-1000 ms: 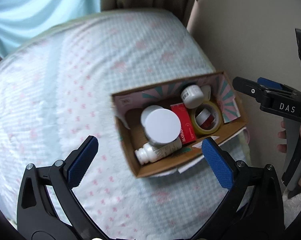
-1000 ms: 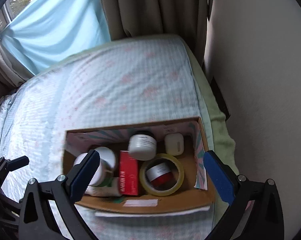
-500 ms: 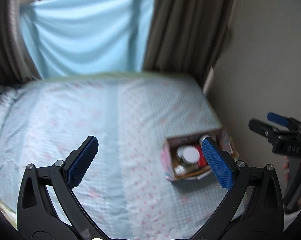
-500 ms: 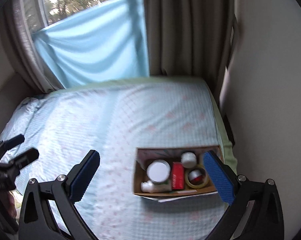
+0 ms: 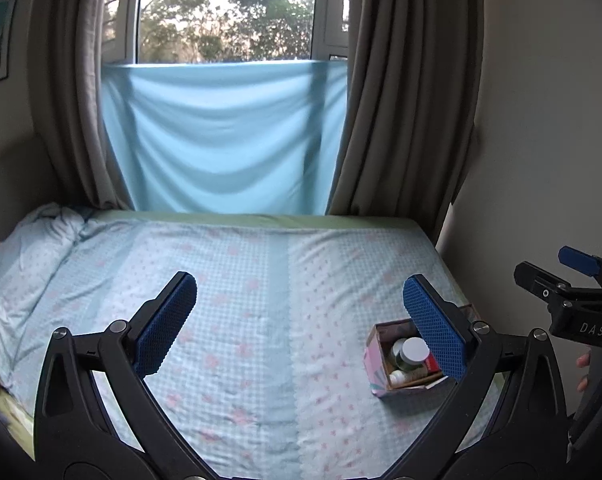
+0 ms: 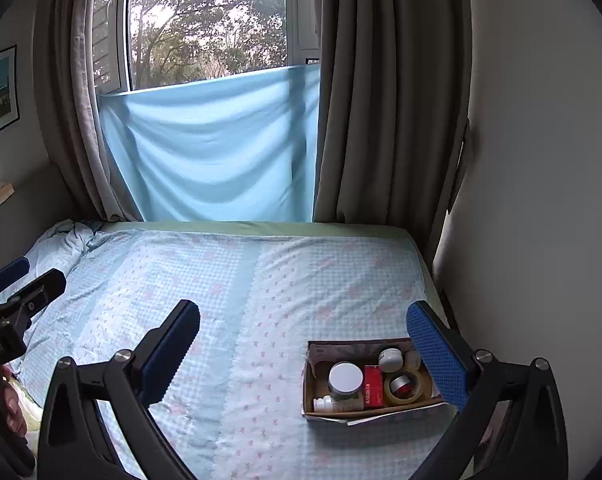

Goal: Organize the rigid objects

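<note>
A cardboard box (image 6: 315, 409) (image 5: 375, 364) sits on the bed near its right edge. Inside it lie a white-lidded jar (image 6: 345, 377) (image 5: 415, 350), a red carton (image 6: 373, 387), a roll of tape (image 6: 404, 386) ringed around a small red tin, a small white jar (image 6: 389, 359) and a white bottle (image 6: 325, 403) on its side. My left gripper (image 5: 300, 326) is open and empty, high above the bed. My right gripper (image 6: 304, 354) is open and empty too, well back from the box. Each gripper shows at the edge of the other's view.
The bed (image 6: 237, 300) with a pale blue patterned sheet fills the room between walls. A blue cloth (image 6: 209, 148) hangs over the window between brown curtains (image 6: 385, 100). Bunched bedding (image 5: 29, 240) lies at the far left. A person's hand (image 6: 13, 408) holds the left gripper's handle.
Both grippers have pulled up and far back from the box, which now looks small. The window and curtains have come into view. Both stayed open.
</note>
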A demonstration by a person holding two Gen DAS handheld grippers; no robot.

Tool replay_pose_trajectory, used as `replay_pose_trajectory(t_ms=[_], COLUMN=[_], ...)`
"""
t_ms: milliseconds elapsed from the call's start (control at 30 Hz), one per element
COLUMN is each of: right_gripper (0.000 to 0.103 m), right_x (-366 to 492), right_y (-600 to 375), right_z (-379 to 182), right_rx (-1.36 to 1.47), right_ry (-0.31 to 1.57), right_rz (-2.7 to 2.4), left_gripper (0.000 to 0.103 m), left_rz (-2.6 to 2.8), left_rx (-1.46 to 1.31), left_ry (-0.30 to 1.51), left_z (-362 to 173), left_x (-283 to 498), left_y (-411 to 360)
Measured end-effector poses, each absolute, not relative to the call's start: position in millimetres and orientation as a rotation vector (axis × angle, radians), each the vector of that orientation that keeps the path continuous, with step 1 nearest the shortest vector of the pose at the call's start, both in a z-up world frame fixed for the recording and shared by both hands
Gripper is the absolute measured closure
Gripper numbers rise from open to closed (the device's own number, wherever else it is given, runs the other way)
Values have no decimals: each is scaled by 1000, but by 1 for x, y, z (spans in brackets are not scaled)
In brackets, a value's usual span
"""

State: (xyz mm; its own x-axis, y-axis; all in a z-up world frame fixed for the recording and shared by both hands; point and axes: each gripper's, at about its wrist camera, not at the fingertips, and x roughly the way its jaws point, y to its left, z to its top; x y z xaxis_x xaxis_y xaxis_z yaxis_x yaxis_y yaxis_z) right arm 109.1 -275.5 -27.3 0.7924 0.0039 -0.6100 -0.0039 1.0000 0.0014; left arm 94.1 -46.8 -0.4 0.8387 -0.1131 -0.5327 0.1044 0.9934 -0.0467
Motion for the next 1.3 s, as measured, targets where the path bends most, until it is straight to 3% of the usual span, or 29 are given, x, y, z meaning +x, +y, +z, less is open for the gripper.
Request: replay_pose_trajectory(t_ms=[1300], right_gripper=[0], right_x=[109], right_y=[-263], right_z=[-27], right_rx=[1], right_ry=[642], right_rz=[-43], left_gripper=[0], left_rz=[-143], left_rx=[-5], left_ry=[575], left_z=[-13], left_x=[98], left_y=[-43])
